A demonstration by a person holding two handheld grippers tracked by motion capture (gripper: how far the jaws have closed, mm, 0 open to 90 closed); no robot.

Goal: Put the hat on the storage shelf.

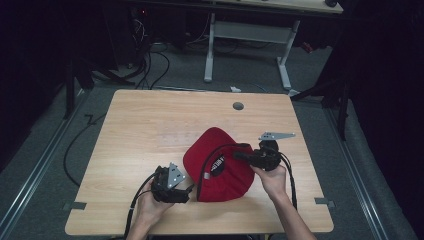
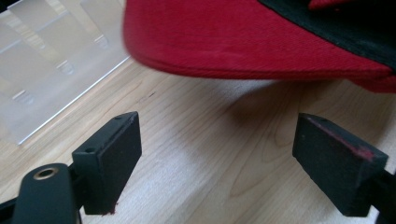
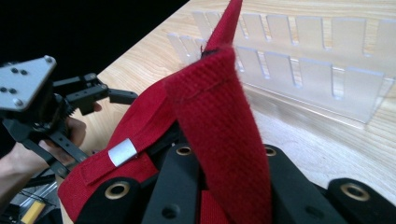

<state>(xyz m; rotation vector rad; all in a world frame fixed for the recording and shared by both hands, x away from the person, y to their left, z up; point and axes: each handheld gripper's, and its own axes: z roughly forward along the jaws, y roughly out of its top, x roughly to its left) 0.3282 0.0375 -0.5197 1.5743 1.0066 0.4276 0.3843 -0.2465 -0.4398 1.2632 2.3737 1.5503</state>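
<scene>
Two grippers on one red cap point(image 1: 220, 167), mid-table. Our right gripper point(image 3: 224, 186) pinches its back strap point(image 3: 219, 130); left gripper point(image 2: 217, 161) jaws spread, empty, just off the brim point(image 2: 243, 42). We'd keep the strap pinch firm and re-approach the brim squarely.

Red cap point(image 1: 220, 167) is woven cloth, matt, with a coarse twill weave; its strap point(image 3: 219, 135) looks rough and fuzzy, and a small glossy silver tag point(image 3: 122, 151) sits on it. Inner band point(image 2: 345, 23) is black cloth, matt. Table point(image 1: 150, 120) is light wood-grain laminate, smooth, with a slight sheen. Left gripper point(image 2: 217, 154) has matt black pads point(image 2: 116, 154), rubbery and faintly dusted with red lint. Right gripper point(image 3: 219, 186) has matt black plastic links with brass-coloured rivets. Clear plastic rack point(image 3: 299, 60) is glossy and transparent. Triangular plate point(image 3: 23, 81) is dull grey metal.
</scene>
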